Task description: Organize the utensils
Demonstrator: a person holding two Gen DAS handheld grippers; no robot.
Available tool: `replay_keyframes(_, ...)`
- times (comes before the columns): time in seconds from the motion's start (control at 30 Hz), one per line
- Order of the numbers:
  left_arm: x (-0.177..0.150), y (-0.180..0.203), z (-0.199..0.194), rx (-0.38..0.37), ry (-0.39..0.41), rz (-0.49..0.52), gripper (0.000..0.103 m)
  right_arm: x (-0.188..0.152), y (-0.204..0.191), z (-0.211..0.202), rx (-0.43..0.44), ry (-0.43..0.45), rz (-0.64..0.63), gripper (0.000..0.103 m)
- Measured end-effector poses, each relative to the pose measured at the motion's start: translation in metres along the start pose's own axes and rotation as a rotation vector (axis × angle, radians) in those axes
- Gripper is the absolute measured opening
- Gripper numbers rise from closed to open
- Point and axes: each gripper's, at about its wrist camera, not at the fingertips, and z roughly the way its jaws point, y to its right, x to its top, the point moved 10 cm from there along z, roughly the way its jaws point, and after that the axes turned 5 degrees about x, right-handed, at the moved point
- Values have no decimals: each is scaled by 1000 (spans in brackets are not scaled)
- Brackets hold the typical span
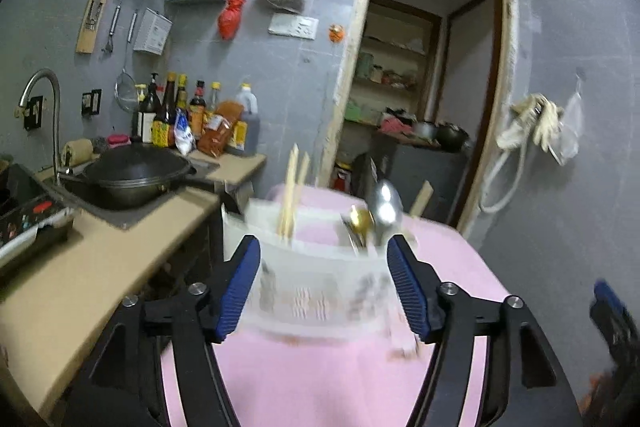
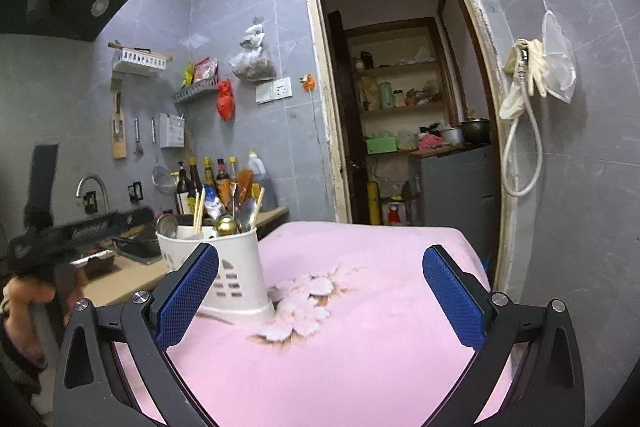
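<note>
Plainly, utensil holder [image 2: 236, 279] stands near tablecloth [image 2: 360, 347] edge.

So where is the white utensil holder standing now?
The white utensil holder stands on the pink cloth, left of centre in the right wrist view, near the wooden counter.
</note>
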Motion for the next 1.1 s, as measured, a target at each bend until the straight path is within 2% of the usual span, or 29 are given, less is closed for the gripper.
replay_keyframes(0.1, -24, 14, -17, -35, -18, 48, 72, -5, -2, -14, -13, -2, 6, 103)
replay_keyframes(0.2, -43, 25, -35, -44, 9, 94, 79, -12, -6, -25, -22, -9, 1, 103)
replay_keyframes(0.3, -55, 26, -44, -41, 23, 81, 84, -18, -10, -34, -37, -8, -27, 103)
replay_keyframes(0.4, -65, 22, -49, -32, 18, 42, 85, -27, -10, -41, -58, -12, -45, 103)
replay_keyframes(0.6, -79, 17, -62, 18, 29, 25, 88, -39, -7, -41, -86, -29, -53, 103)
replay_keyframes(0.9, -85, 19, -65, 55, 37, 66, 88, -40, -8, -40, -83, -31, -53, 103)
replay_keyframes(1.1, -86, 14, -64, 53, 35, 57, 88, -41, -6, -40, -87, -32, -44, 103)
